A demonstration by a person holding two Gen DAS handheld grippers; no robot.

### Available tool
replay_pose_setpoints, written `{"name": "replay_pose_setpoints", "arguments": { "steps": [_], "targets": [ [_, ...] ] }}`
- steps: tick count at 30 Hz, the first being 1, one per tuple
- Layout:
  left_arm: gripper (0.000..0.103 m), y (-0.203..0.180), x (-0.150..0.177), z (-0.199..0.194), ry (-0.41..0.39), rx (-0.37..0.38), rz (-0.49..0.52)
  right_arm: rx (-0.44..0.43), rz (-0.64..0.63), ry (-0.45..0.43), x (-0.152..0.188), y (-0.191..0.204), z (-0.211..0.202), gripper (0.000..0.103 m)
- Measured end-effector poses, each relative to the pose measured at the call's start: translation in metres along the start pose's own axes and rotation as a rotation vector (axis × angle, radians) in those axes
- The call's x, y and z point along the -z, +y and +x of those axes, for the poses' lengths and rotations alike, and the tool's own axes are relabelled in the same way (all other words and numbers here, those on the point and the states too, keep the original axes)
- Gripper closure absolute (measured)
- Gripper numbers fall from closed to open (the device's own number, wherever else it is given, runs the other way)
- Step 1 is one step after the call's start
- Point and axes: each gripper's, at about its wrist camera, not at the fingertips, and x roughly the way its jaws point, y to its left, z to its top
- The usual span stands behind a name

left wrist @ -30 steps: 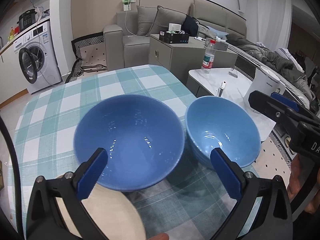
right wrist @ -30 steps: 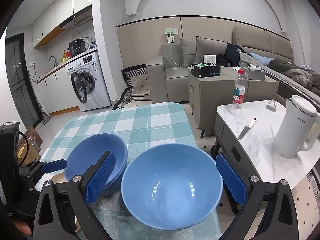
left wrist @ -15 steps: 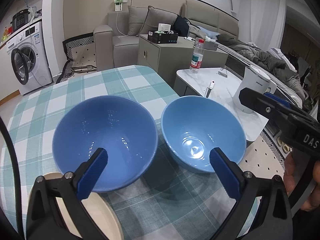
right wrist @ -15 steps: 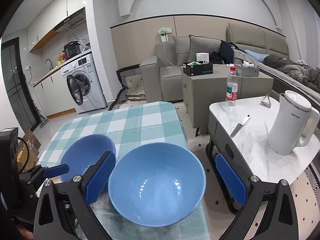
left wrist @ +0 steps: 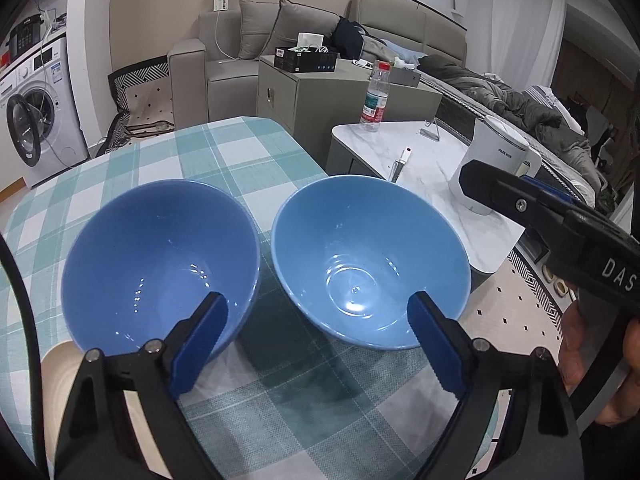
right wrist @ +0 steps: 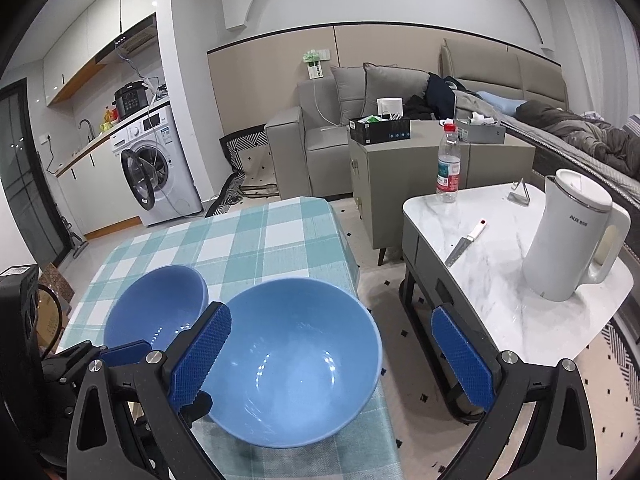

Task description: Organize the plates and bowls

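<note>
Two blue bowls stand side by side on the checked table. The darker bowl [left wrist: 160, 264] is on the left, the lighter bowl [left wrist: 370, 260] on the right near the table's right edge. A cream plate [left wrist: 56, 392] lies at the near left, partly under the darker bowl. My left gripper [left wrist: 316, 344] is open and empty, just before the gap between the bowls. My right gripper [right wrist: 332, 356] is open and empty, its fingers on either side of the lighter bowl [right wrist: 296, 360], above it. The darker bowl [right wrist: 154, 304] shows to its left.
The checked table [left wrist: 224, 152] ends close to the right of the lighter bowl. A white marble side table [right wrist: 500, 260] stands to the right with a kettle [right wrist: 568, 236], a water bottle [right wrist: 448, 168] and a knife [right wrist: 466, 242]. Sofa and cabinet stand behind.
My left gripper has moved right, from over the darker bowl to the gap between the bowls. My right gripper has shifted right, so the lighter bowl sits further left between its fingers.
</note>
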Motion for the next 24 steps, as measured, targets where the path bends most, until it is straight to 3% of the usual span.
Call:
{"name": "replay_pose_setpoints", "arguments": {
  "steps": [3, 16, 24],
  "targets": [
    [0.014, 0.000, -0.001, 0.002, 0.006, 0.013, -0.009, 0.011, 0.013, 0.009, 0.001, -0.008, 0.003, 0.001],
    [0.040, -0.006, 0.000, 0.018, 0.068, 0.073, -0.027, 0.010, 0.055, 0.042, 0.007, -0.025, 0.019, 0.001],
    [0.048, -0.002, -0.001, 0.027, 0.084, 0.056, -0.057, 0.009, 0.048, 0.087, 0.014, -0.023, 0.039, 0.001]
  ]
}}
